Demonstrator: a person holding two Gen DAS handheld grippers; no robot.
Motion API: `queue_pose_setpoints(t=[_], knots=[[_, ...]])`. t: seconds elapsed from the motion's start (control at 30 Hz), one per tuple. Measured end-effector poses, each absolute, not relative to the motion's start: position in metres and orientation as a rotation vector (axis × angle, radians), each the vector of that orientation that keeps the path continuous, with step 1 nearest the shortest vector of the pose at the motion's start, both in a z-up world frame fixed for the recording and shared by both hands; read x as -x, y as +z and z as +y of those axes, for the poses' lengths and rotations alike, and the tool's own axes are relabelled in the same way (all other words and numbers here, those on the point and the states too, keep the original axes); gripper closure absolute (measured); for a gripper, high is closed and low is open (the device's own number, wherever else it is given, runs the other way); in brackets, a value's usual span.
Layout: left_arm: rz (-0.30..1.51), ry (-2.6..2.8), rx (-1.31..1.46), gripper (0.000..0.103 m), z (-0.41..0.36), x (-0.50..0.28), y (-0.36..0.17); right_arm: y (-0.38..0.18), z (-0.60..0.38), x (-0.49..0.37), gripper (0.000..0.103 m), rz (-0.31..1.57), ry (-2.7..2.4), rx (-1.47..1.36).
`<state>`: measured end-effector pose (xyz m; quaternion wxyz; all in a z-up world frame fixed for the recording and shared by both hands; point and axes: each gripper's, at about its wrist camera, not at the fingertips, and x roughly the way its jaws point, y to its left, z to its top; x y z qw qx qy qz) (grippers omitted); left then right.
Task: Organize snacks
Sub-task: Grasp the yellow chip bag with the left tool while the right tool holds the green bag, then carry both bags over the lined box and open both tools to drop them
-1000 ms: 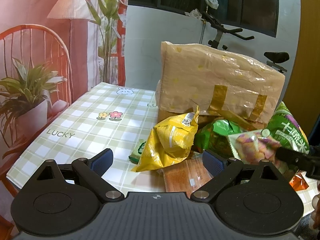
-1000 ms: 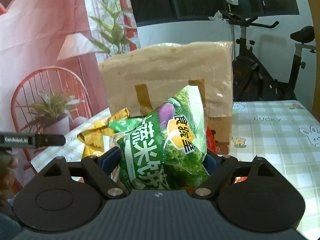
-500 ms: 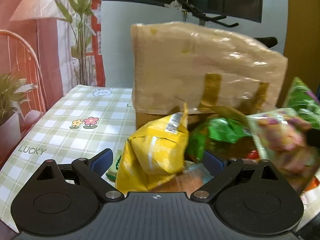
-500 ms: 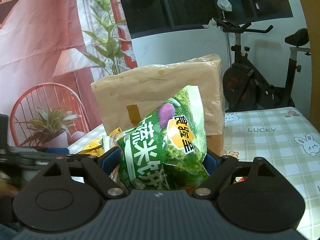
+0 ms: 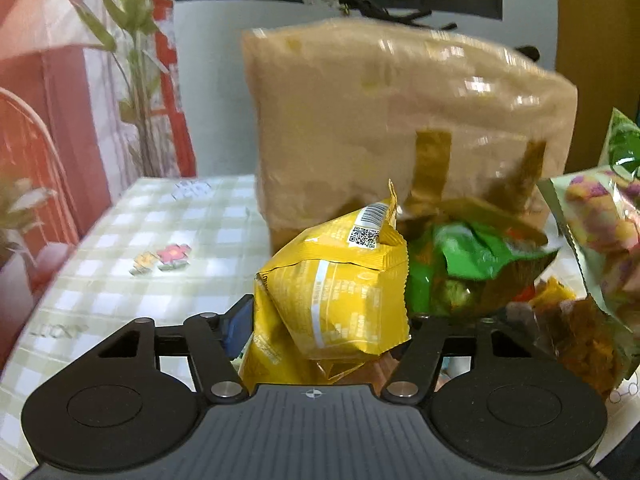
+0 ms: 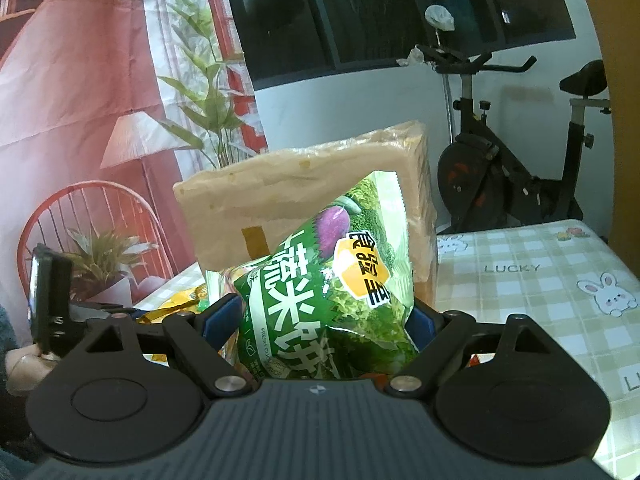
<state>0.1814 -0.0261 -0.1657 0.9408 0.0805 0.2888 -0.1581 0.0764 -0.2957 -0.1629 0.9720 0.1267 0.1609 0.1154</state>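
At the table's point(image 5: 120, 280) middle, before the tape-wrapped box point(image 5: 400, 120), our left gripper point(image 5: 328, 320) has advanced and now straddles the crumpled yellow snack bag point(image 5: 332, 300); whether it grips yet, we cannot tell. Our right gripper point(image 6: 324, 320) stays clenched on the puffy green rice-cracker bag point(image 6: 328, 292), raised above the pile.

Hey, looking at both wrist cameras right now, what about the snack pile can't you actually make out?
- Left wrist view: the right pad of the left tool is hidden behind the yellow crinkled snack bag, so contact is unclear.
- Left wrist view: the printing on the crumpled green snack packet is motion-blurred.
- Right wrist view: the big green vegetable-print snack bag in the right tool hides most of the pile behind it.
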Motion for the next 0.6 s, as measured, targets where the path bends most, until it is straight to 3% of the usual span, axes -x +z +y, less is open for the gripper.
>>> queue_pose_setpoints(t=[0.6], knots=[[0.335, -0.388, -0.103, 0.036, -0.024, -0.154, -0.042, -0.092, -0.318, -0.073, 0.018, 0.164, 0.224, -0.289]])
